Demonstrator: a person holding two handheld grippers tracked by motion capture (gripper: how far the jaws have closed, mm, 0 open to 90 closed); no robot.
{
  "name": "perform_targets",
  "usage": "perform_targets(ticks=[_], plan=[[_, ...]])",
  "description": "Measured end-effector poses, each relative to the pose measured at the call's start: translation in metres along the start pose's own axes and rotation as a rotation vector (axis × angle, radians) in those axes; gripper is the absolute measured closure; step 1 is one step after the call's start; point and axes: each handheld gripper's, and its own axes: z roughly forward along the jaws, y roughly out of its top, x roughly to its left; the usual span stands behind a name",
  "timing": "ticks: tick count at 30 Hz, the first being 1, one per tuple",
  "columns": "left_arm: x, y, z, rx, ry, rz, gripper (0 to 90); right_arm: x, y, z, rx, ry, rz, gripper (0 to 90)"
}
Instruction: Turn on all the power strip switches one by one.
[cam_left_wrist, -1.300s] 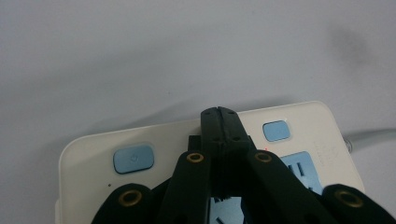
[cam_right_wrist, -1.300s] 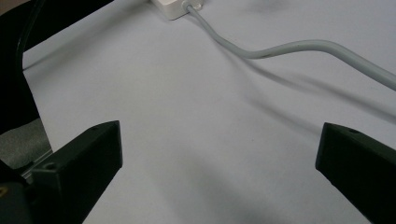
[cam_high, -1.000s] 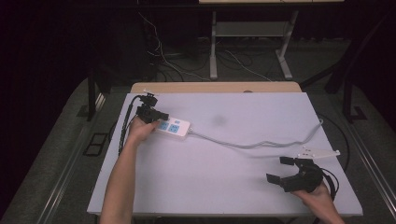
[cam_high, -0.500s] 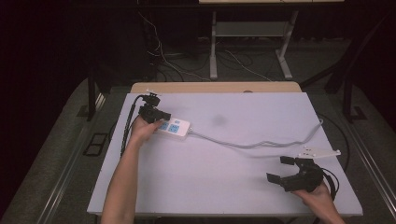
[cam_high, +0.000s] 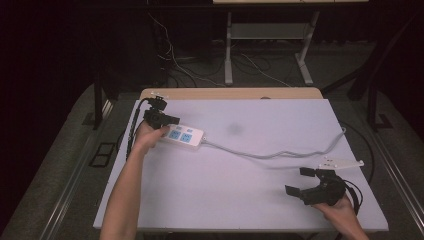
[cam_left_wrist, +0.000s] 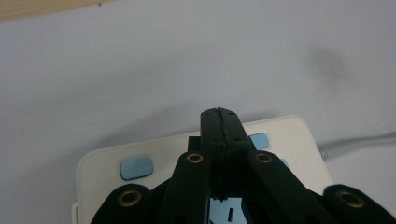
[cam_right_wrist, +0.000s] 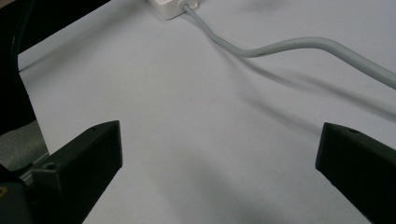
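Note:
A white power strip (cam_high: 182, 136) with blue sockets lies at the table's left, and its grey cable (cam_high: 280, 155) runs off to the right. My left gripper (cam_high: 169, 122) is over the strip's left end, held from below by a hand. In the left gripper view its jaws (cam_left_wrist: 218, 116) are shut flat against each other just above the strip (cam_left_wrist: 289, 140), with a blue button (cam_left_wrist: 136, 167) to their left. My right gripper (cam_high: 299, 181) rests near the front right of the table and points left. It stands wide open (cam_right_wrist: 219, 140) over bare tabletop, with the cable (cam_right_wrist: 299, 44) ahead of it.
The white table top (cam_high: 250, 200) has a wooden strip (cam_high: 230, 93) along its far edge. A faint dark smudge (cam_high: 233, 129) marks the middle. Black cables (cam_high: 131, 135) hang off the left edge. Beyond the table stand desk legs (cam_high: 228, 50) and loose floor wires.

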Motion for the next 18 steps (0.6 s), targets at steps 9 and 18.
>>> perform_targets(ticks=[9,18], plan=[[0.005,0.009,-0.015,-0.01,0.025,0.018,89.8,0.0,0.0,-0.001,-0.005,-0.002,0.001,0.5],[0.016,0.014,-0.03,-0.038,0.048,0.0,89.7,0.0,0.0,-0.001,-0.004,-0.006,0.006,0.5]])
